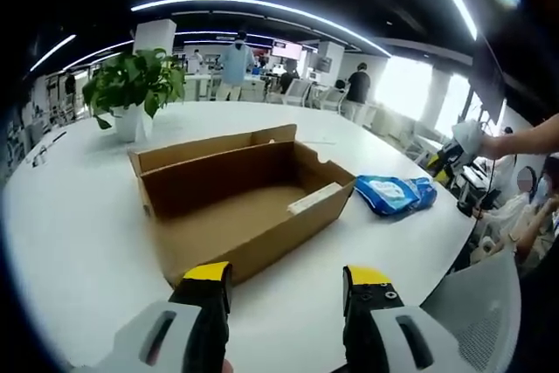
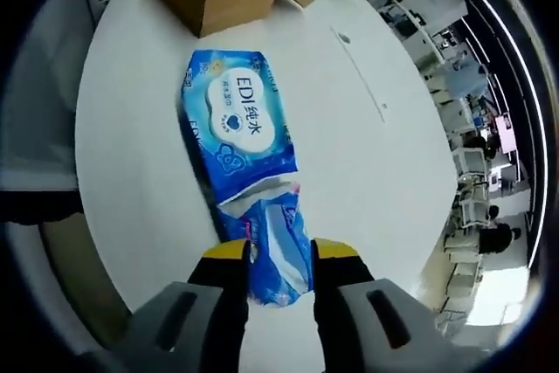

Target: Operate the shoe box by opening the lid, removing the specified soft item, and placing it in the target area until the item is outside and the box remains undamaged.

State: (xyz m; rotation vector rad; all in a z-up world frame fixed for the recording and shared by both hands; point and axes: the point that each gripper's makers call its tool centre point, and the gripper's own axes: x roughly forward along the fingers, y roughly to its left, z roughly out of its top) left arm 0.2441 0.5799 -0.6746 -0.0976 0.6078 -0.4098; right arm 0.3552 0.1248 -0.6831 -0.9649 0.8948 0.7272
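Lying near the white table's [image 2: 376, 172] edge, the blue wet-wipes pack [image 2: 240, 141] sits clamped at one end by the right gripper [image 2: 281, 255]. Beside it stands the open cardboard shoe box [image 1: 240, 198]. Left gripper [image 1: 286, 281] hovers, jaws apart.

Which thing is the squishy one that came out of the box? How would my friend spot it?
Find the big white table, then the open cardboard shoe box on it. Beside the box lies a blue wet wipes pack with a white label, the one soft, shiny thing there; the right gripper has its end between the jaws.
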